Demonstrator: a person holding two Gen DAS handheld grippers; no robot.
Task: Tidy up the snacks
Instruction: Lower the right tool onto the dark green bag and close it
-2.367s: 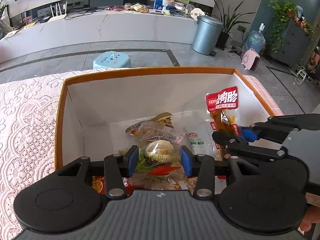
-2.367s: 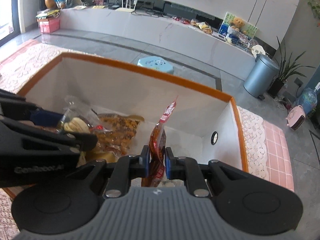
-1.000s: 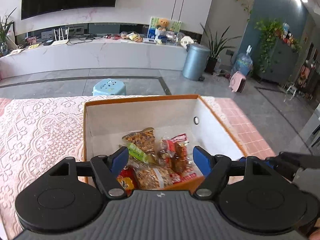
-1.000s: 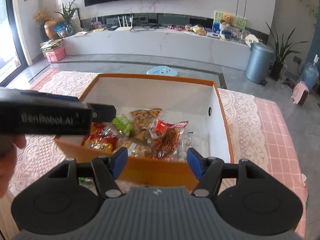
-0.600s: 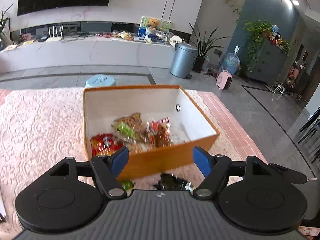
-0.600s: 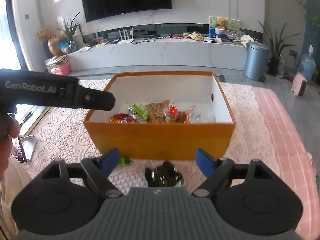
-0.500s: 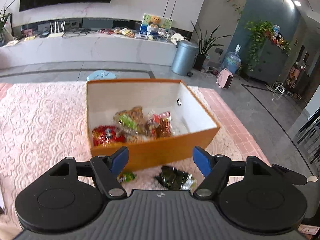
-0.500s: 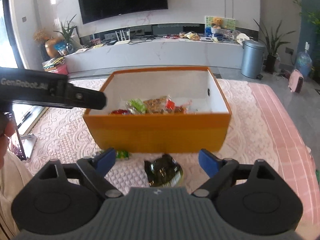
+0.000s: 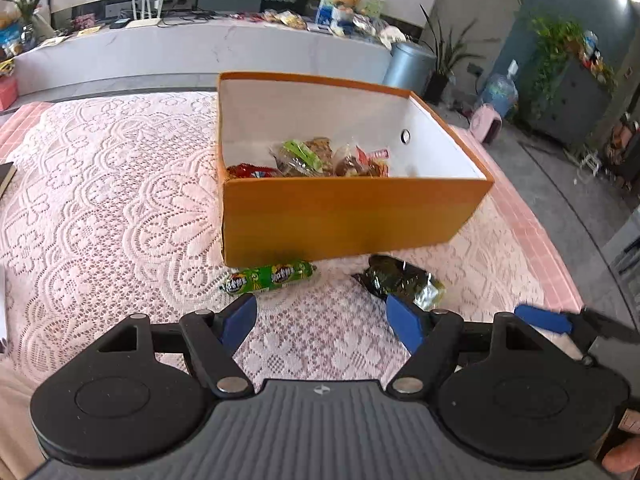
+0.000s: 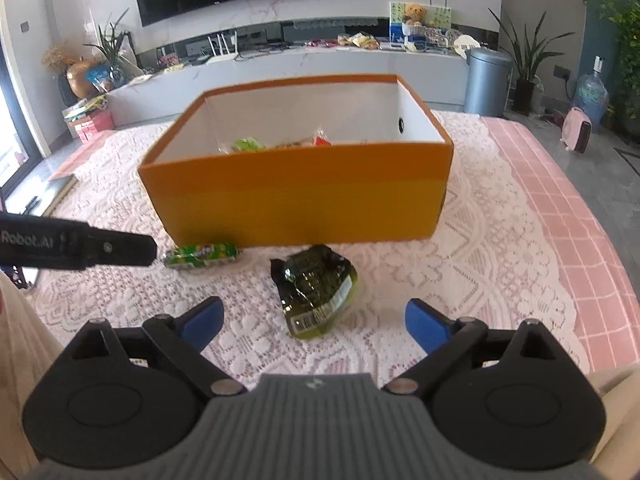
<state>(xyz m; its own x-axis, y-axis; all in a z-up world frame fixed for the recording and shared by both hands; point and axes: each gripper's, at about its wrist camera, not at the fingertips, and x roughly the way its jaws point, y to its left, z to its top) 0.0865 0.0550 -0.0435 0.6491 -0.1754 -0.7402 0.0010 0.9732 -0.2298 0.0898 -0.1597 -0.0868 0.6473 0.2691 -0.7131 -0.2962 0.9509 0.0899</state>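
An orange box (image 9: 348, 216) with white inner walls stands on the lace-covered table and holds several snack packets (image 9: 316, 158). In front of it lie a green sausage-shaped snack (image 9: 269, 276) and a dark green packet (image 9: 400, 280). My left gripper (image 9: 322, 318) is open and empty, low over the cloth just short of both. My right gripper (image 10: 314, 322) is open and empty, with the dark green packet (image 10: 318, 288) between and just beyond its fingertips. The green snack (image 10: 202, 255) and the box (image 10: 296, 196) show there too. The left gripper's arm (image 10: 76, 242) enters from the left.
A pink lace tablecloth (image 9: 112, 184) covers the table; its pink checked edge (image 10: 560, 208) runs along the right. A dark flat object (image 10: 60, 188) lies at the table's far left edge. Beyond are a white counter, a grey bin (image 10: 486, 80) and plants.
Both grippers let go of their snack packets in the box, opened, and pulled back and down to the near side of the box. The two loose snacks on the cloth came into view.
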